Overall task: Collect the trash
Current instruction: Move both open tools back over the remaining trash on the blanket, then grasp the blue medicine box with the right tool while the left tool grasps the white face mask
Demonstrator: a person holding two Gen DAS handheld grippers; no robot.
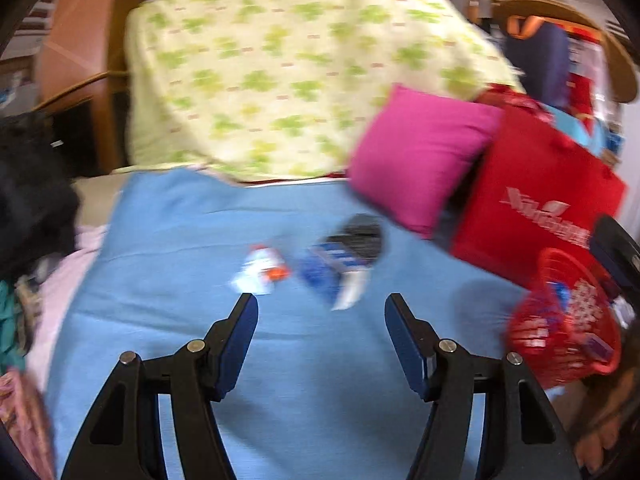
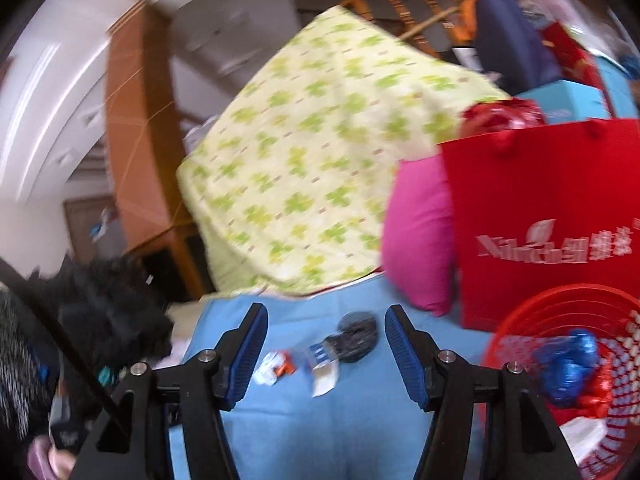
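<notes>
Several pieces of trash lie on a blue sheet (image 1: 280, 360): a white and orange crumpled wrapper (image 1: 262, 270) (image 2: 276, 368), a blue and white packet (image 1: 332, 276) (image 2: 322, 364), and a dark round wrapper (image 1: 360, 238) (image 2: 358, 336). My left gripper (image 1: 322, 312) is open and empty, just short of the trash. My right gripper (image 2: 326, 326) is open and empty, with the trash seen between its fingers. A red mesh basket (image 1: 560, 332) (image 2: 520, 344) at the right holds blue and red wrappers (image 2: 568, 368).
A magenta pillow (image 1: 420, 156) (image 2: 416, 236) and a red paper bag (image 1: 540, 200) (image 2: 552, 220) stand behind the trash at right. A green-patterned quilt (image 1: 288, 72) (image 2: 320, 160) is piled at the back. Black fluffy fabric (image 1: 28, 192) (image 2: 108, 312) lies at left.
</notes>
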